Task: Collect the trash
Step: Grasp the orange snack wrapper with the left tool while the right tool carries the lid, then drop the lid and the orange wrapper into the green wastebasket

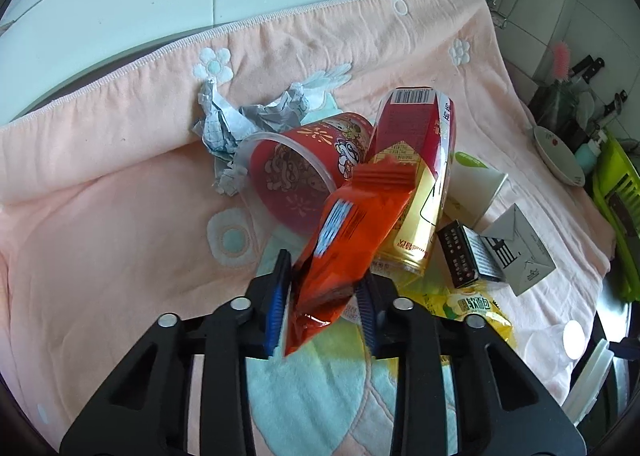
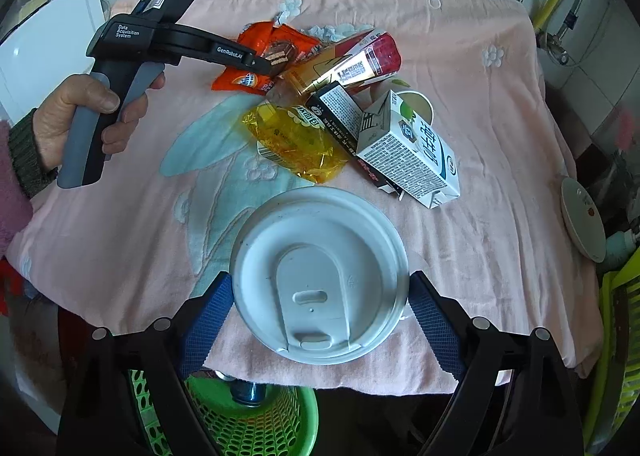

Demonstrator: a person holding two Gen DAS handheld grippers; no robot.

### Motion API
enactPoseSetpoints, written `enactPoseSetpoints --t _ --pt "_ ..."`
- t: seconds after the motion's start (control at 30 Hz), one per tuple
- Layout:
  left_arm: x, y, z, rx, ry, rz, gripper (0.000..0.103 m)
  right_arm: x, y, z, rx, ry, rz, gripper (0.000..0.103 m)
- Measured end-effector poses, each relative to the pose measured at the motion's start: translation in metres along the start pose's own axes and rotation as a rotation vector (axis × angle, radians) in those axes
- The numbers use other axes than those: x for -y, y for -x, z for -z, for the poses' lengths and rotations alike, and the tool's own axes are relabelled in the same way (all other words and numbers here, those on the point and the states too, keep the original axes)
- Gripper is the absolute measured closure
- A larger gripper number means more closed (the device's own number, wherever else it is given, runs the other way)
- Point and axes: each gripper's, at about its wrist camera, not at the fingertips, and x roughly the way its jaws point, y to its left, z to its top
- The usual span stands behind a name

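Between the right gripper's (image 2: 320, 312) blue pads sits a white cup lid (image 2: 320, 276), clamped at both edges above a green basket (image 2: 248, 416). Ahead of it, the left gripper (image 1: 324, 296) pinches an orange wrapper (image 1: 348, 232). Beyond those jaws lie a red cup (image 1: 296, 168), a can (image 1: 416, 176) and crumpled paper (image 1: 240, 124) on pink cloth (image 1: 100, 216).

Bright, even daylight, soft shadows; strong fisheye bending and dark corners.
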Motion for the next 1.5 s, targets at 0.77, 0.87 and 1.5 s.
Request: enactPoseSetpoints --t 0.77,0.87,1.5 --pt "0.019 0.168 0.112 0.121 0.105 -0.114 0.09 -0.024 0.055 0.083 0.076 0.13 -0.108 0.018" --pt "0.028 0.192 0.133 0.135 0.124 -0.126 0.09 -0.029 0.06 0.099 0.076 0.155 -0.123 0.018" --pt "0.067 0.278 0.24 0.179 0.215 -0.118 0.09 -0.068 0.068 0.153 0.049 0.248 -0.175 0.018"
